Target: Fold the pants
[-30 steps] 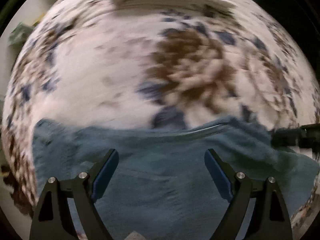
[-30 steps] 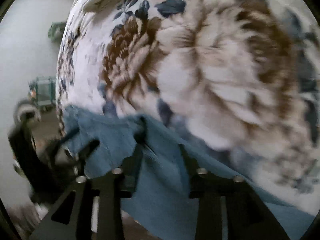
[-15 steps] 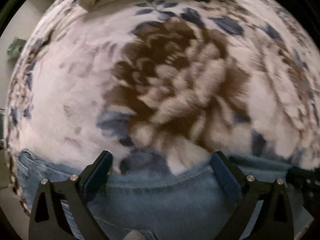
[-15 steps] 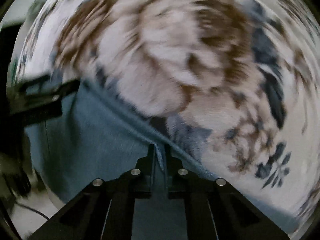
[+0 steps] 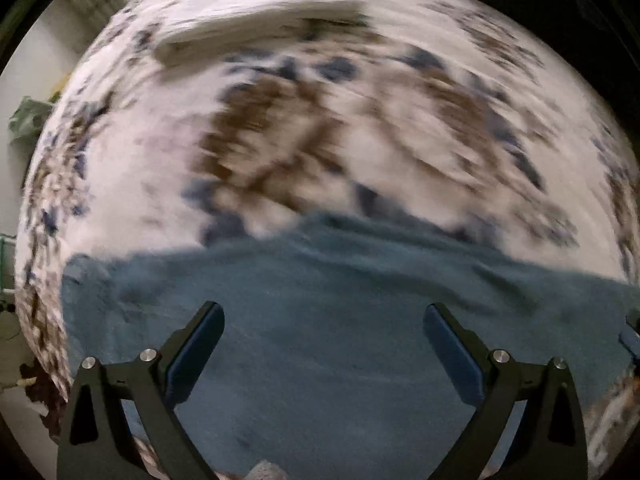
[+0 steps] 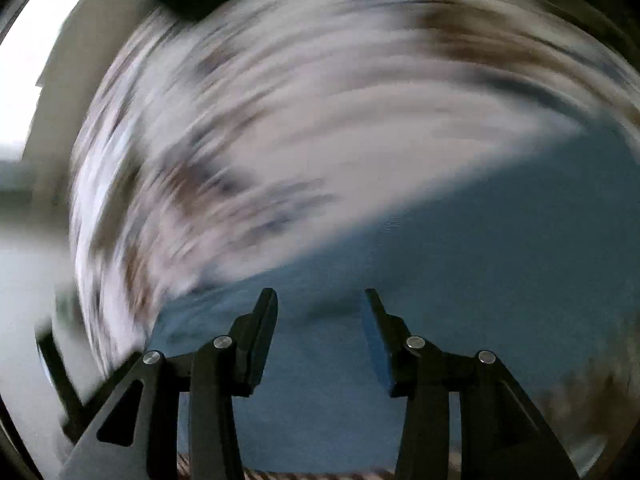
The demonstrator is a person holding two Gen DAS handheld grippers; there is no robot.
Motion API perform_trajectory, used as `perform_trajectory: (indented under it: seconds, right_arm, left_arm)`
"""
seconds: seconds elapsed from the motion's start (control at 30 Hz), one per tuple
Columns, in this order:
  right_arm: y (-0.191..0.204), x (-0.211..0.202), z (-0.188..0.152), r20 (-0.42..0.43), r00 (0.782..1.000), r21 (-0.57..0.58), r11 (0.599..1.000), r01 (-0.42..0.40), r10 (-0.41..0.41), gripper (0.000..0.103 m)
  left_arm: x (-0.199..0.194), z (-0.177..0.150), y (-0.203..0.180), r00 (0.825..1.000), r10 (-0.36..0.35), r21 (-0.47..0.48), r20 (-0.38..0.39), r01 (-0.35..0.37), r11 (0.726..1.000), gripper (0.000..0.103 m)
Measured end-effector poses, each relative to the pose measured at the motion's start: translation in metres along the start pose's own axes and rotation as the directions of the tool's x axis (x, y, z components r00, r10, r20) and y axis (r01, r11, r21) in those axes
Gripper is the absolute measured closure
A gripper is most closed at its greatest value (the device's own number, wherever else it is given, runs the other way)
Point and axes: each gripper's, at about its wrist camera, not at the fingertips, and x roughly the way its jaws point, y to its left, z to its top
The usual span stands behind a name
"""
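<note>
Below, a floral blanket (image 5: 132,184), white with brown and blue blooms, blurred in both views. On it, spread flat, blue pants (image 5: 340,320) filling the lower part of each view. Above the denim, pointing down, the left gripper (image 5: 324,316), jaws spread wide, nothing between them. Over the same cloth, the right gripper (image 6: 320,300), jaws opening, holding nothing.
</note>
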Motion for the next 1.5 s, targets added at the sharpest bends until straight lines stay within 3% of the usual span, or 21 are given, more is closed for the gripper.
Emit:
perform_trajectory:
  seconds: [0.1,0.2,0.27,0.4,0.47,0.5,0.63,0.77,0.9,1.1,1.2,1.37,1.5]
  right_arm:
    - [-0.121,-0.039,0.0,0.048,0.996,0.26,0.964,0.059,-0.074,0.057]
    - [-0.195,-0.042,-0.001,0.055,0.998,0.399,0.917,0.018,-0.044,0.057]
    - [-0.221,-0.037,0.001,0.056,0.998,0.43,0.902,-0.032,0.009,0.057]
    - [-0.238,-0.018,0.002,0.078,0.994,0.43,0.897,-0.099,0.072,0.058]
    - [-0.235,-0.012,0.005,0.09,0.993,0.398,0.912,-0.101,0.071,0.068]
    - [-0.235,-0.01,0.005,0.093,0.994,0.38,0.921,-0.089,0.058,0.085]
    - [-0.222,-0.014,0.001,0.109,0.994,0.334,0.941,-0.052,0.016,0.094]
    - [-0.219,-0.028,-0.004,0.104,0.995,0.316,0.948,-0.029,-0.004,0.096]
    - [-0.231,-0.035,-0.005,0.065,0.997,0.303,0.951,-0.054,0.036,0.096]
    - [-0.24,-0.043,0.004,0.1,0.991,0.369,0.921,-0.124,0.093,0.084]
    - [-0.244,-0.054,0.001,0.155,0.988,0.425,0.9,-0.091,0.027,0.084]
    - [-0.245,-0.059,-0.005,0.212,0.975,0.461,0.874,-0.156,0.062,0.084]
    - [-0.241,-0.035,-0.004,0.161,0.981,0.475,0.863,-0.171,0.106,0.084]
  left_arm:
    - [0.002,-0.023,-0.054,0.999,-0.03,0.067,-0.036,0.033,0.997,0.0]
    - [0.016,-0.043,-0.102,0.996,-0.034,0.128,-0.08,0.044,0.991,0.0]
    - [0.027,-0.056,-0.137,0.995,-0.027,0.165,-0.099,0.043,0.985,0.0]
    - [0.053,-0.072,-0.177,0.99,0.011,0.212,-0.141,0.019,0.977,0.0]
    - [0.066,-0.076,-0.188,0.988,0.069,0.23,-0.135,-0.037,0.973,0.0]
    - [0.07,-0.075,-0.189,0.987,0.076,0.216,-0.14,-0.044,0.975,0.0]
    - [0.065,-0.07,-0.188,0.986,0.074,0.187,-0.153,-0.044,0.981,0.0]
    - [0.056,-0.068,-0.189,0.985,0.098,0.202,-0.14,-0.069,0.977,0.0]
    - [0.051,-0.071,-0.194,0.983,0.112,0.219,-0.145,-0.079,0.972,0.0]
    - [0.054,-0.086,-0.212,0.981,0.124,0.223,-0.152,-0.088,0.971,0.0]
    - [0.061,-0.089,-0.213,0.979,0.115,0.21,-0.169,-0.079,0.974,0.0]
    - [0.068,-0.091,-0.212,0.98,0.084,0.196,-0.179,-0.048,0.98,0.0]
    - [0.068,-0.098,-0.208,0.984,0.075,0.2,-0.162,-0.042,0.979,0.0]
